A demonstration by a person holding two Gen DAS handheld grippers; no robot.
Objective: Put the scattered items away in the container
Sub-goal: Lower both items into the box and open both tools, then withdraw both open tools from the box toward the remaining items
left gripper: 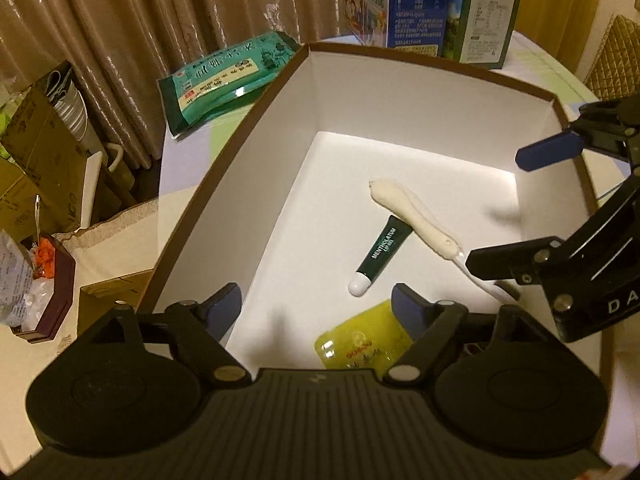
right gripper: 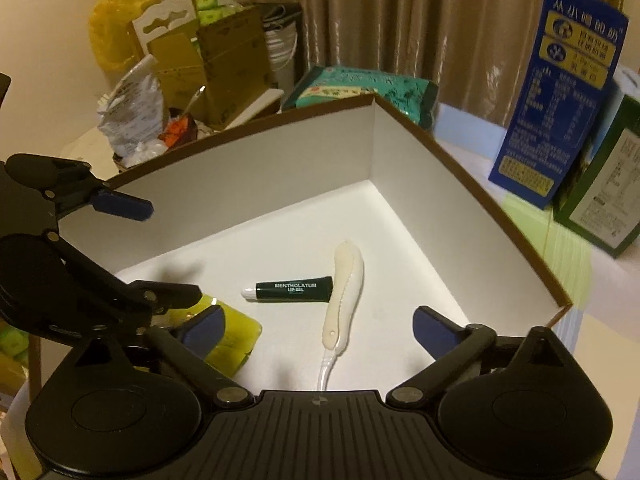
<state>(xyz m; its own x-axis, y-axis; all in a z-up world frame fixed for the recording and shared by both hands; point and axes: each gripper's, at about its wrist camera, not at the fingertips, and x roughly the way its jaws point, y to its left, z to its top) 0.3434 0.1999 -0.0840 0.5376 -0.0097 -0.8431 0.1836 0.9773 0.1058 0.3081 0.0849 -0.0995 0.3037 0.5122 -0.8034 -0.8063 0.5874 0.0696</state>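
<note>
From the left wrist, the left tool (left gripper: 316,304) hangs spread and empty above the open white box (left gripper: 256,120). Just ahead of it lie a yellow packet (left gripper: 360,340), a green lip-gel tube (left gripper: 382,250) and a cream brush-like item (left gripper: 412,216) resting across the tube's end, apparently as dropped; the right tool (left gripper: 500,212) reaches in from the right. A teal packet (left gripper: 224,80) sits on the table beyond the box wall, seemingly yet to be tidied.

From the right wrist, the right tool (right gripper: 318,326) is likewise spread wide, gripping nothing, with the cream item (right gripper: 344,292) and tube (right gripper: 294,290) directly ahead and the left tool (right gripper: 160,248) alongside at its left.
</note>
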